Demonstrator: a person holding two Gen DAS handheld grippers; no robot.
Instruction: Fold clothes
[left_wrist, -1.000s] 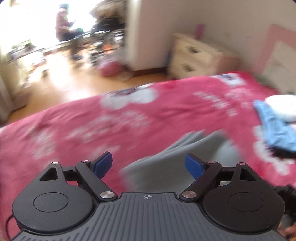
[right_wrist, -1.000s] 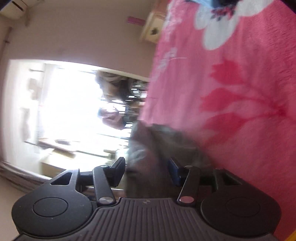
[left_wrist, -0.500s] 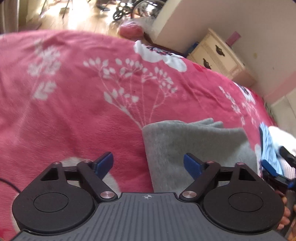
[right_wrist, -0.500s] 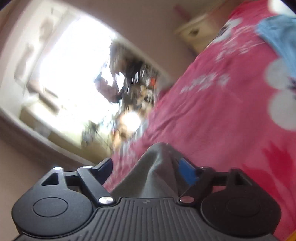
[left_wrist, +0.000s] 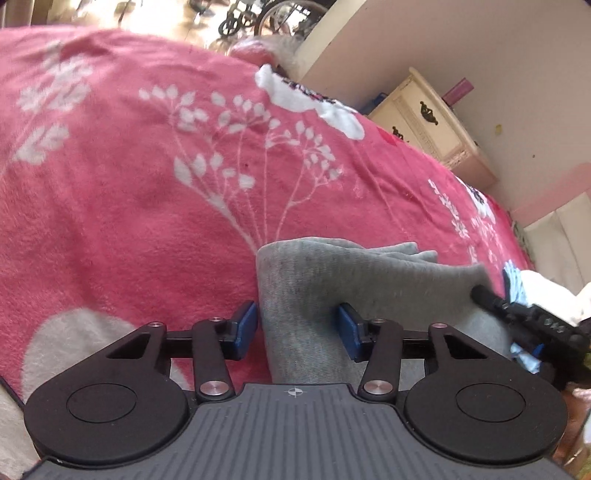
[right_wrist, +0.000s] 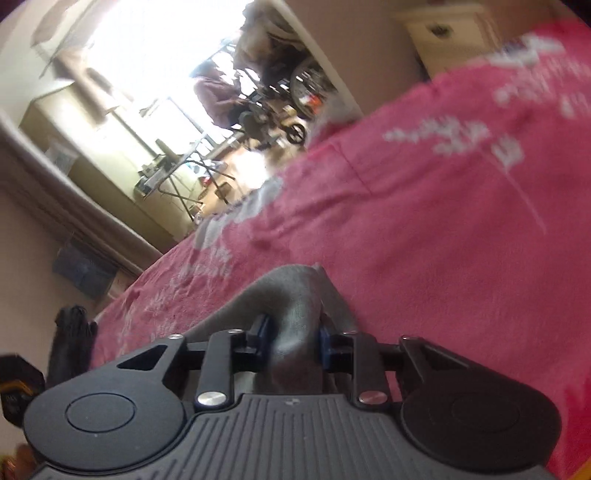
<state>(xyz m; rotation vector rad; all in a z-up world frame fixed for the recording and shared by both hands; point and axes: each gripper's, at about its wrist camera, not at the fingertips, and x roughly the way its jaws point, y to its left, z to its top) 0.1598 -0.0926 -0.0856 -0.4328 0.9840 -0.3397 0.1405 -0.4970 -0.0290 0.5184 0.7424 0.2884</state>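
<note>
Pink floral blanket (left_wrist: 147, 206) covering the bed; cream dresser (left_wrist: 428, 125) against the far wall. Folded grey garment (left_wrist: 354, 280) lies mid-blanket. Left gripper (left_wrist: 297, 325) closing astride its near-left corner, pads not yet pressing; right gripper (right_wrist: 293, 339) closing, clamping bunched grey cloth.

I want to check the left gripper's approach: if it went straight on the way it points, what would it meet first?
The grey garment: its folded edge already lies between the closing jaws of the left gripper. Beyond it comes the pink blanket.
</note>
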